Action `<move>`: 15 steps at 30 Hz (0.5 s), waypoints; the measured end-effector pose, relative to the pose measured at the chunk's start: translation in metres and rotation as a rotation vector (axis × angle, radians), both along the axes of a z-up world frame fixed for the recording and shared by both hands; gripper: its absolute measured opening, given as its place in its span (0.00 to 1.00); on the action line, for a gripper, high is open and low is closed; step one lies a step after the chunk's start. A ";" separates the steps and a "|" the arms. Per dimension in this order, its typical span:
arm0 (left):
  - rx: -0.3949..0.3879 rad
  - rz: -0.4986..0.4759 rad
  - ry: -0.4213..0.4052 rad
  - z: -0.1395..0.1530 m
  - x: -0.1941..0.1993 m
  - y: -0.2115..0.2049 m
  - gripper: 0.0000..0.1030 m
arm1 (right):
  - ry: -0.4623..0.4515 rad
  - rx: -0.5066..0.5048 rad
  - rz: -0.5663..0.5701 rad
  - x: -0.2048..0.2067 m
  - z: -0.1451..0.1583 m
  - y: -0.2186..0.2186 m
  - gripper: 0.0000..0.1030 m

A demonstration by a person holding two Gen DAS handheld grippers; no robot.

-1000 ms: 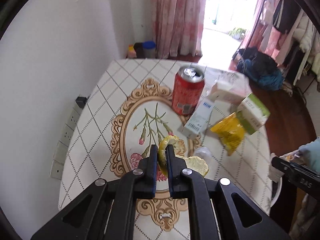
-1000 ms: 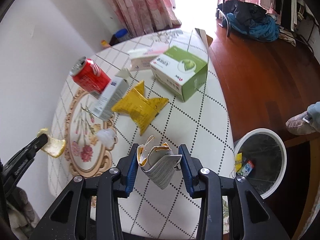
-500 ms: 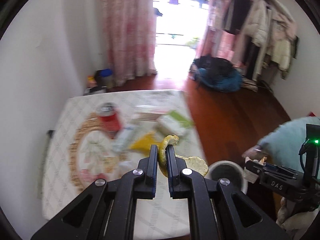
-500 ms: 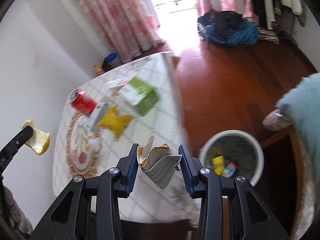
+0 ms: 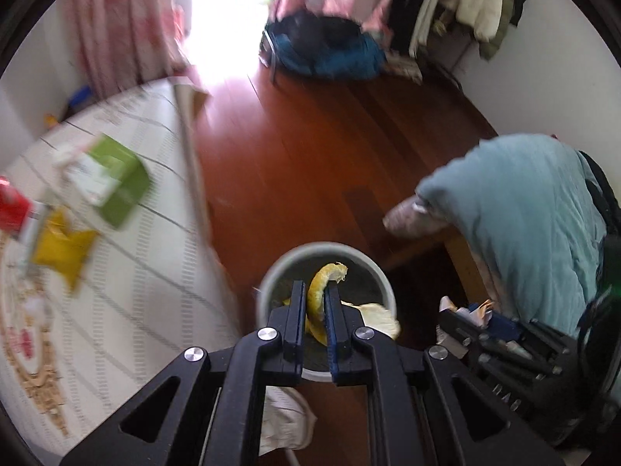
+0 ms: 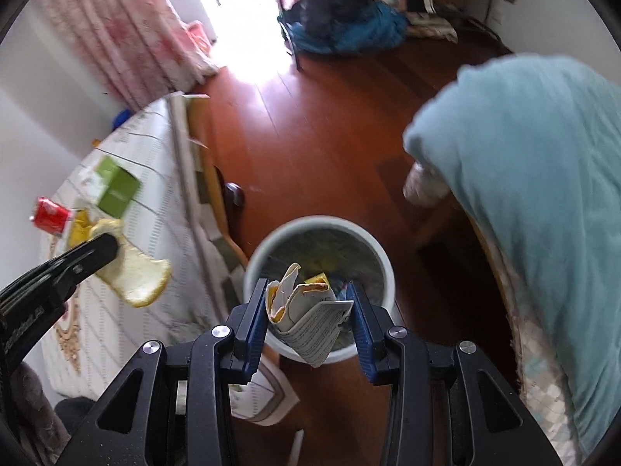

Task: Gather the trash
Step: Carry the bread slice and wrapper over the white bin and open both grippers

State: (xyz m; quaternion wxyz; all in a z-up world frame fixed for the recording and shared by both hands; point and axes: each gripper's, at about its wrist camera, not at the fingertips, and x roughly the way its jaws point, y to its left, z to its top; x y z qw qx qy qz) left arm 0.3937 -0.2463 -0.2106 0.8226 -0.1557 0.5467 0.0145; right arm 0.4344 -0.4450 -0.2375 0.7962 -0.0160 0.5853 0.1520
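My left gripper is shut on a yellow fruit peel and holds it above the white trash bin on the floor. The peel and the left gripper also show at the left of the right wrist view. My right gripper is shut on a crumpled paper carton, above the same bin, which holds some yellow and blue trash. The right gripper shows at the right of the left wrist view.
The table at the left carries a green box, a yellow wrapper and a red can. A person in a light blue garment stands at the right. White paper lies on the wooden floor by the bin.
Both grippers have swung right from over the table to above the trash bin, still holding the peel and the carton.
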 end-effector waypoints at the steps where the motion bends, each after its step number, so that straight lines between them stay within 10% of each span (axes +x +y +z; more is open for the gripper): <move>1: -0.030 -0.011 0.025 -0.007 0.006 -0.003 0.08 | 0.012 -0.010 -0.005 0.003 -0.009 -0.003 0.41; 5: -0.096 -0.020 0.107 -0.027 0.021 -0.007 0.13 | 0.034 -0.011 -0.025 0.016 -0.034 -0.013 0.46; 7: -0.072 -0.017 0.123 -0.032 0.025 -0.006 0.42 | 0.033 -0.013 -0.044 0.021 -0.041 -0.018 0.50; 8: -0.066 -0.009 0.123 -0.034 0.026 -0.004 0.79 | 0.038 -0.012 -0.054 0.023 -0.045 -0.019 0.55; 9: -0.063 -0.001 0.116 -0.034 0.024 -0.002 0.95 | 0.043 -0.005 -0.064 0.025 -0.048 -0.022 0.70; 10: -0.055 0.011 0.107 -0.034 0.023 -0.001 0.95 | 0.049 0.012 -0.072 0.026 -0.051 -0.025 0.84; 15: 0.010 0.023 0.122 -0.043 0.014 -0.001 0.95 | 0.052 0.062 -0.085 0.021 -0.061 -0.035 0.95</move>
